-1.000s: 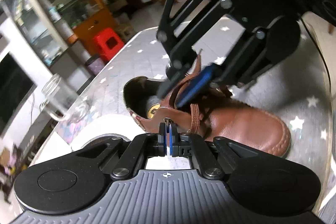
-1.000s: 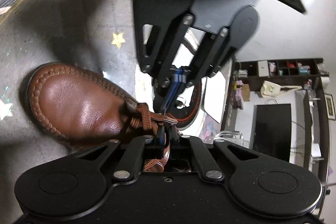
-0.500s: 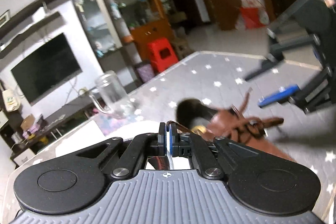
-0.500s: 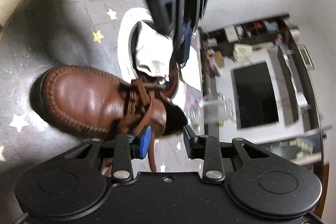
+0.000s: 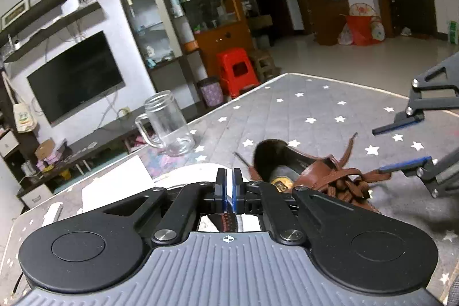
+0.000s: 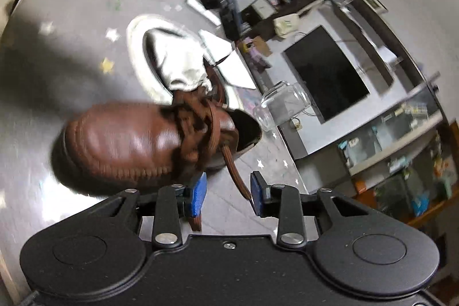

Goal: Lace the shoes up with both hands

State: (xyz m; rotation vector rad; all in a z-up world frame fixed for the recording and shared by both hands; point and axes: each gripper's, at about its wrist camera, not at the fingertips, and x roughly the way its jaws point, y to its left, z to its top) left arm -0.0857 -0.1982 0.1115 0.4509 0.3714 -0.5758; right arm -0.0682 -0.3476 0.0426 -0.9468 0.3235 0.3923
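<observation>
Brown leather shoe (image 5: 312,177) sits on the grey star-print tablecloth (image 5: 315,111), heel opening facing the left wrist camera. This shoe serves as the landmark for everything below.

Laces (image 5: 348,179): brown, bunched in a loose tangle over the tongue. One end sticks up above the tangle; another lies on the cloth beside the heel opening.

Left gripper (image 5: 229,192): jaws together, blue pads nearly touching, nothing visible between them. It hangs just short of the shoe's heel, off to one side, not touching the shoe.

Right gripper (image 6: 226,192): jaws apart with a clear gap between the pads. One lace end (image 6: 233,171) runs from the shoe's tangle down into that gap, lying close to one pad; no squeeze on it shows. In the left wrist view, the same gripper's two fingers (image 5: 401,122) stand spread above and beside the shoe's toe end.

Glass mug (image 5: 166,125): clear, with a handle, upright on the cloth beyond the shoe's heel, well apart from it.

White plate (image 6: 134,42): behind the shoe in the right wrist view, carrying a second shoe (image 6: 212,79) stuffed with white paper (image 6: 178,68). That view is motion-blurred.
</observation>
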